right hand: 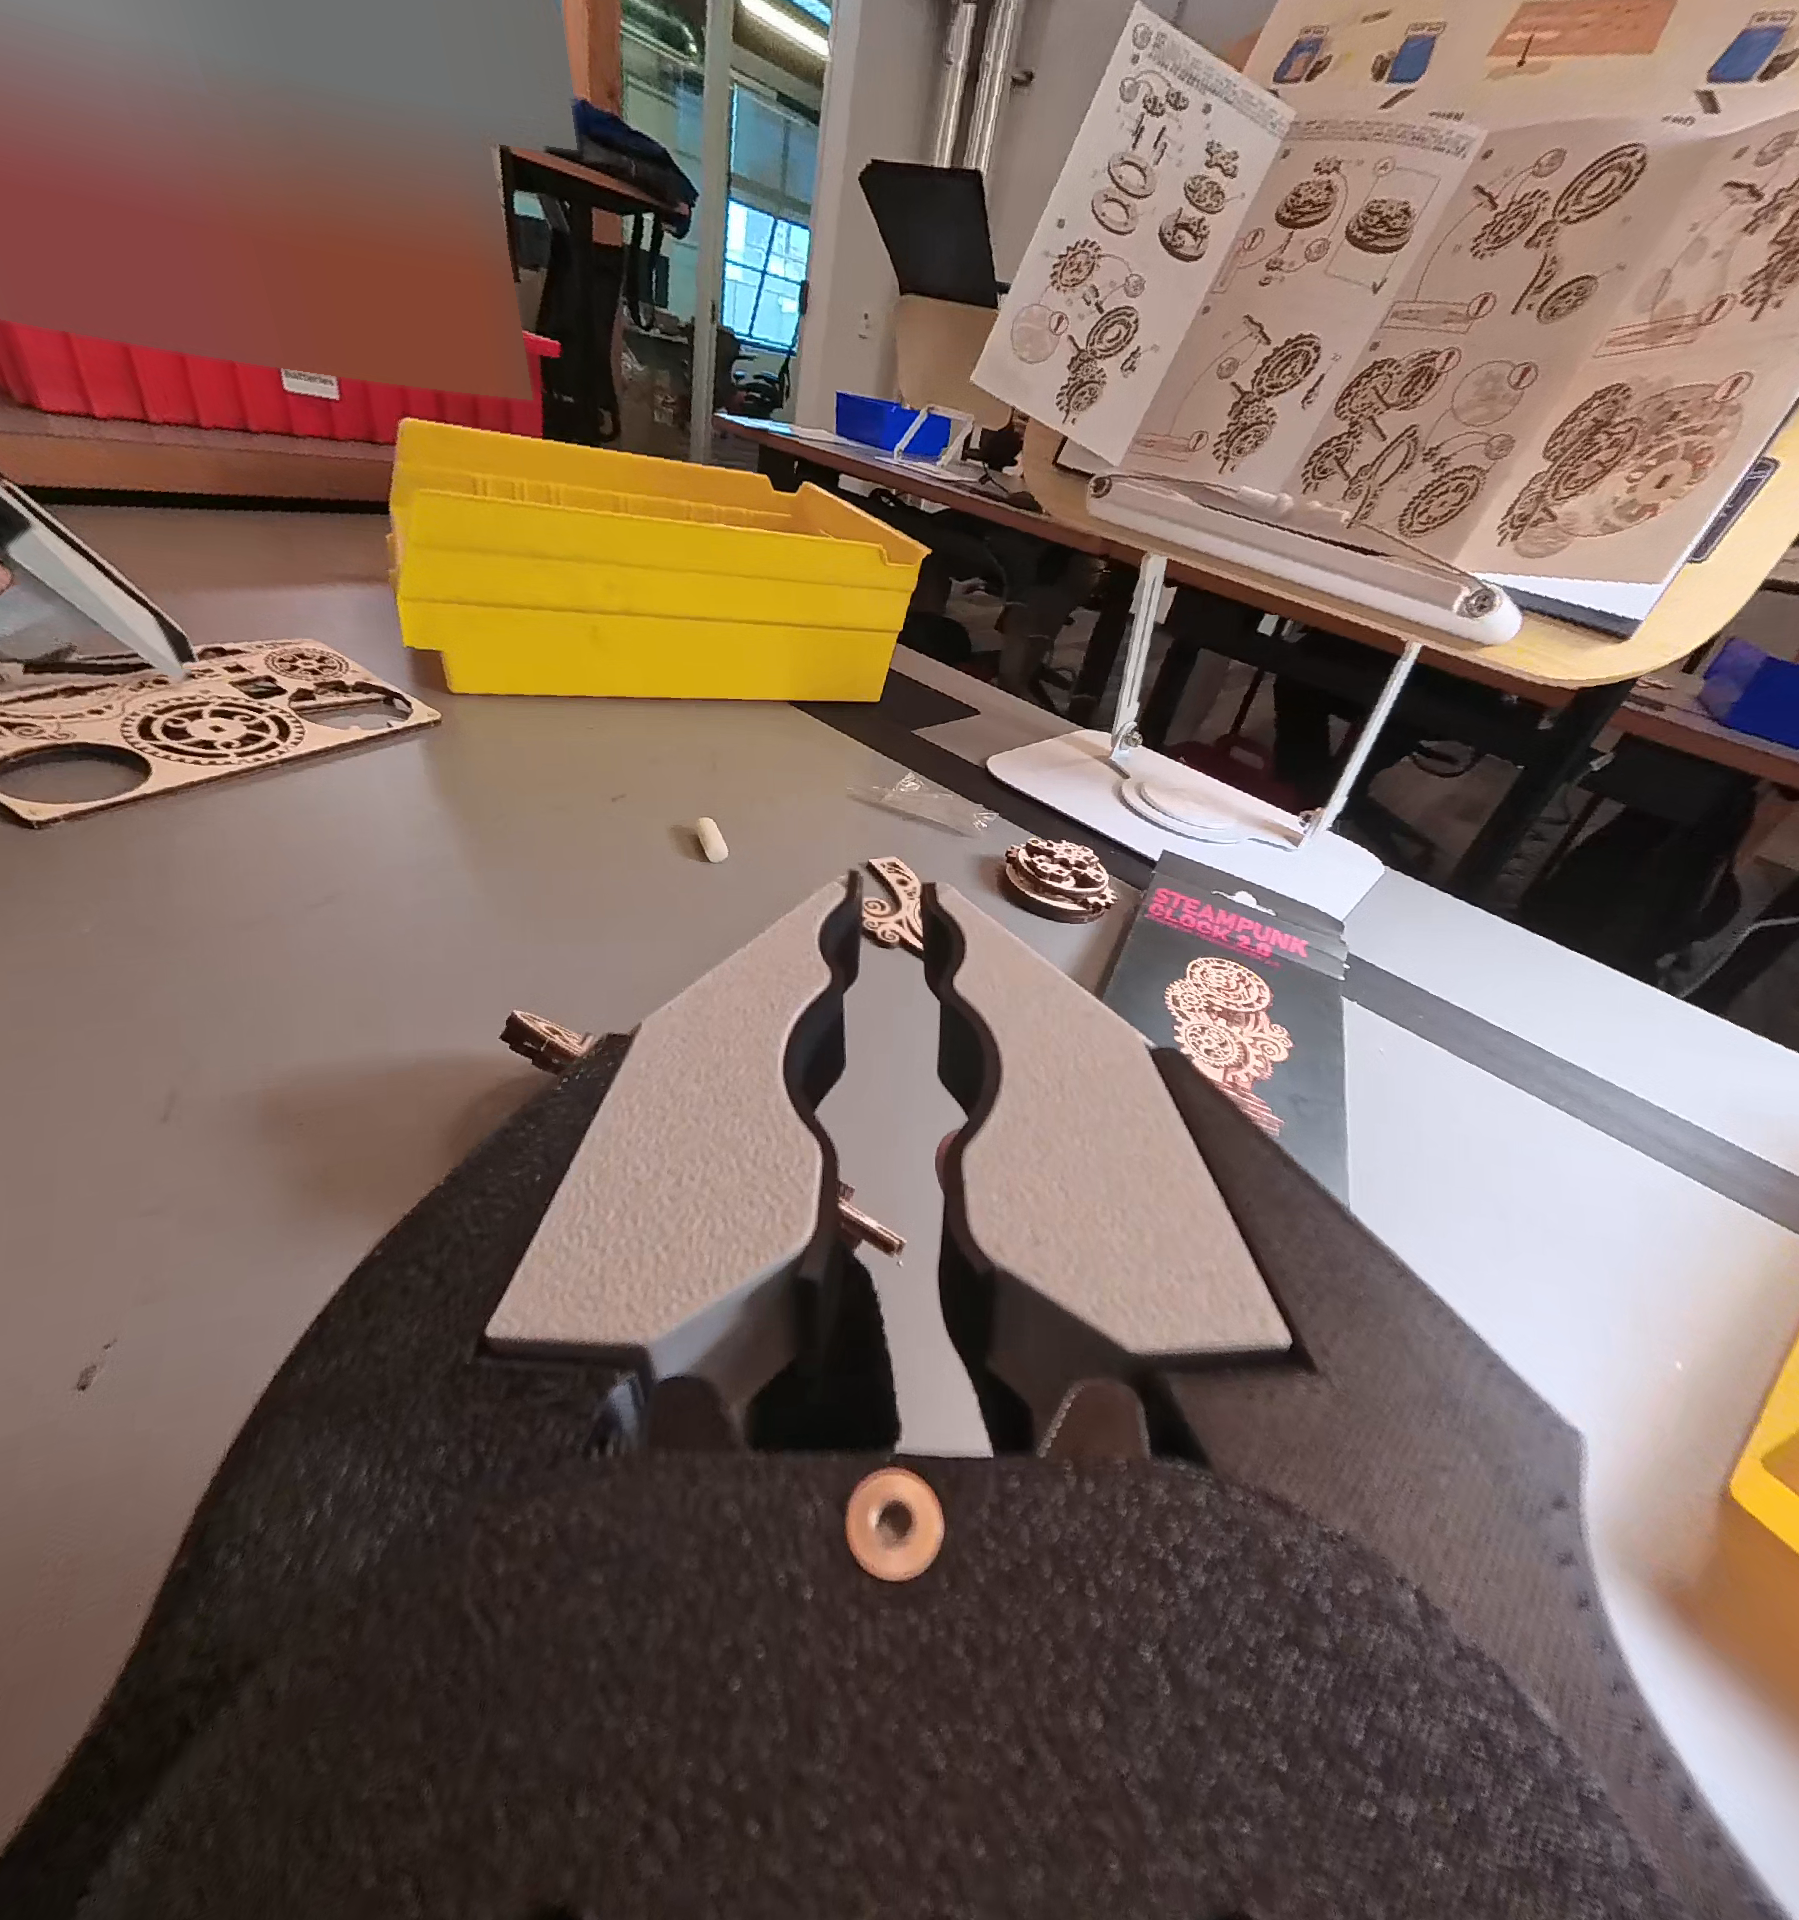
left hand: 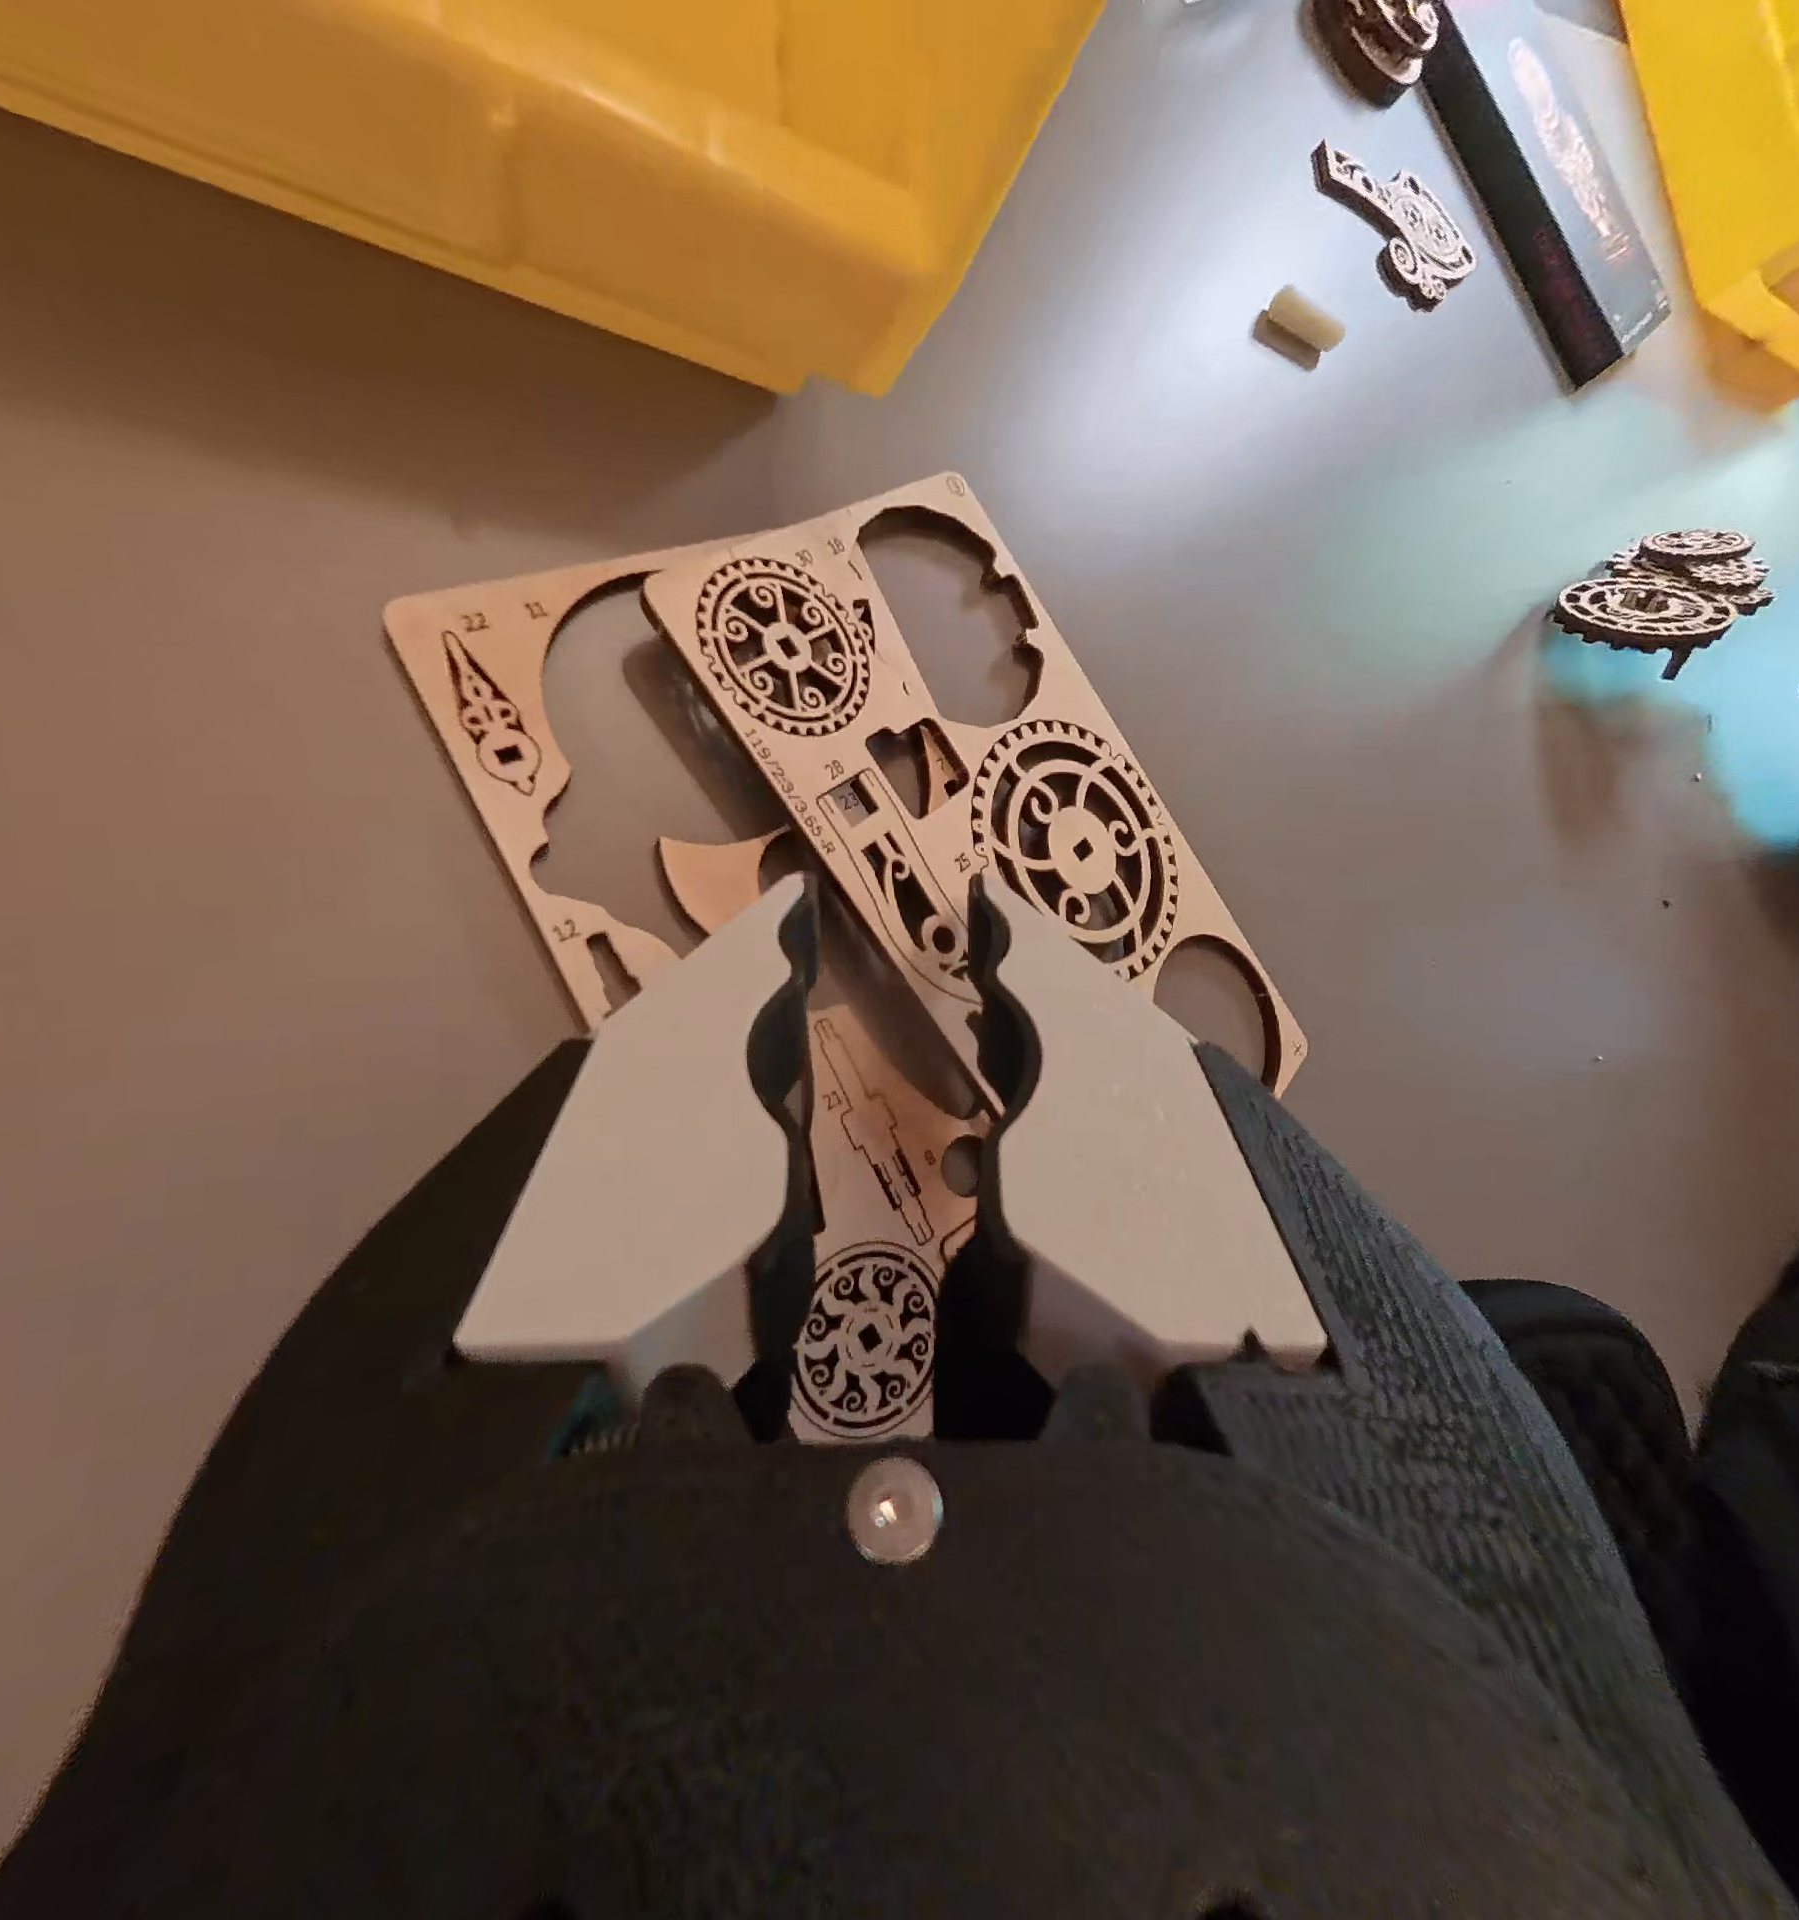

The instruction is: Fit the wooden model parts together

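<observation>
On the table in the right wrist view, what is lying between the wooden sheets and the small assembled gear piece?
In the right wrist view, a small cream cylinder lies alone on the grey table between the wooden sheets and the assembled gear piece.

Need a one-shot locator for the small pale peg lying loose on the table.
Start at the stacked yellow bins on the grey table. On bare tabletop in front of them lies a short cream peg, alone. Unlike the dark laser-cut wooden gear pieces nearby, it is plain, pale and rounded.
</observation>
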Demonstrator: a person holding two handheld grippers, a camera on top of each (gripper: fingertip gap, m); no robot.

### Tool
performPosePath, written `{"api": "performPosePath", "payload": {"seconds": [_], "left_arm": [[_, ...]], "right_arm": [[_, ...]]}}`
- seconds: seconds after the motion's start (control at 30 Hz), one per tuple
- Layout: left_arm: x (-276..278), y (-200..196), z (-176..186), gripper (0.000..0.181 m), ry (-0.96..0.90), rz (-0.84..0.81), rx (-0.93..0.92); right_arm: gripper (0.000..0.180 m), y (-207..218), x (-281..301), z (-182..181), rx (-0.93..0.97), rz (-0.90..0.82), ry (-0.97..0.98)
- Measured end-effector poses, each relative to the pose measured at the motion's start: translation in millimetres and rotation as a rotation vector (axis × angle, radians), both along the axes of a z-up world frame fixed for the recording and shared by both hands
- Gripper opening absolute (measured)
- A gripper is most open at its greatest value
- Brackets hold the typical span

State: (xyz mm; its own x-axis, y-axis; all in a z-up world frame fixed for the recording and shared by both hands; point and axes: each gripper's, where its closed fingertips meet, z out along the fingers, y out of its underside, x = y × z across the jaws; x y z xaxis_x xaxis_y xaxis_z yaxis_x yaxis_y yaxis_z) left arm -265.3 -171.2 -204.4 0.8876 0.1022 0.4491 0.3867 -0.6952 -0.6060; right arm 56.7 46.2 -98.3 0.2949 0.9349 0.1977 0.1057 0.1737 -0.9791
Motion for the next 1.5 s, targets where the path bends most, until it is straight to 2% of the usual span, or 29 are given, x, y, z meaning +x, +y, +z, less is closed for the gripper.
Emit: {"api": "performPosePath", "payload": {"seconds": [0.3, 0.6, 0.83, 1.1, 1.37, 1.5], "left_arm": [[0.6, 7.4, 16.3, 0.009, -0.075, 0.024, 0.117], [19.7, 11.5, 43.5, 0.005, -0.200, 0.020, 0.244], [41.2, 25.9, 61.8, 0.002, -0.310, 0.115, 0.381], [52.1, 58.1, 54.5, 0.003, -0.261, 0.249, 0.403], [75.7, 70.7, 41.3, 0.007, -0.168, 0.187, 0.323], [77.9, 70.4, 39.3, 0.019, -0.155, 0.180, 0.309]], "right_arm": [[0.007, 5.0, -3.7, -8.0, -0.018, 0.002, -0.010], [0.005, 3.5, -2.5, -10.7, -0.016, 0.013, -0.020], [0.002, -1.0, -4.2, -12.2, -0.010, 0.032, -0.033], [0.001, -6.9, -3.9, -12.2, 0.012, 0.055, -0.044], [0.000, -8.6, -1.7, -11.2, -0.001, 0.074, -0.038], [0.000, -8.8, -2.1, -12.9, -0.014, 0.081, -0.042]]}}
